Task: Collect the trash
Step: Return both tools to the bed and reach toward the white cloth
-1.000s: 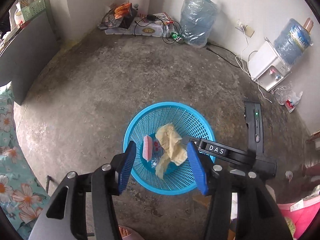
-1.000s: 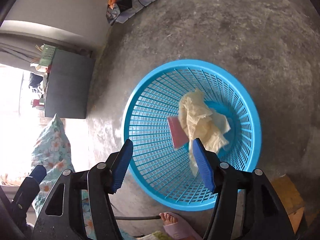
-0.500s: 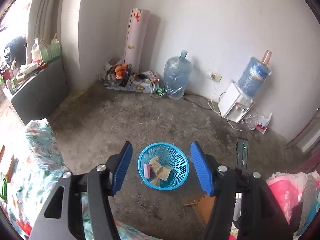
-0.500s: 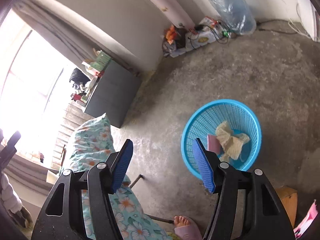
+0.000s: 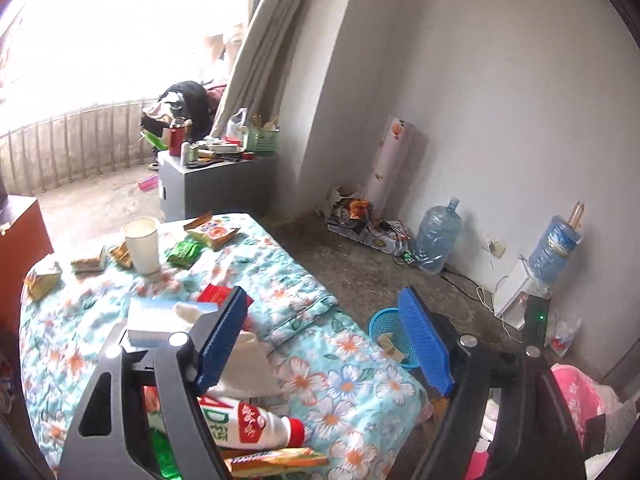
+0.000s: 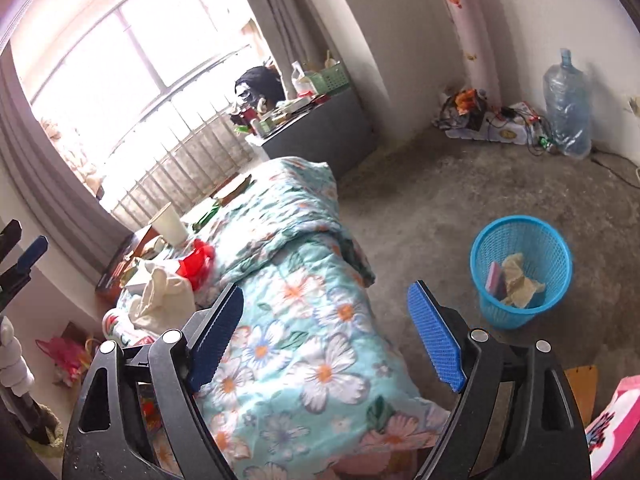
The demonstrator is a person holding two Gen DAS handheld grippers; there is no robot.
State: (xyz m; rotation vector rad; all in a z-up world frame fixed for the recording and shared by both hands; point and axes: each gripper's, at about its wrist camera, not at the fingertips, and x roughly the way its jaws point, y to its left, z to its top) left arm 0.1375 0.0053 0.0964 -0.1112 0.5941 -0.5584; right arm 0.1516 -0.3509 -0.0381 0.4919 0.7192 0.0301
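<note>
A blue mesh basket stands on the concrete floor with crumpled paper and a pink item inside; in the left wrist view the basket is partly hidden behind the right finger. Both grippers are open and empty above a floral-quilted bed. My left gripper is over the bed's near end. My right gripper is over the quilt. On the bed lie snack wrappers, a green packet, a white paper cup, a tissue box, a bottle and white cloth.
A grey cabinet with clutter stands by the window. Water bottles, a dispenser, cables and a pink roll line the far wall. Pink bags sit at the right. A brown cabinet is left of the bed.
Both grippers have risen far away from the basket and swung left, so the bed with its trash now fills the view. Both stay open and empty.
</note>
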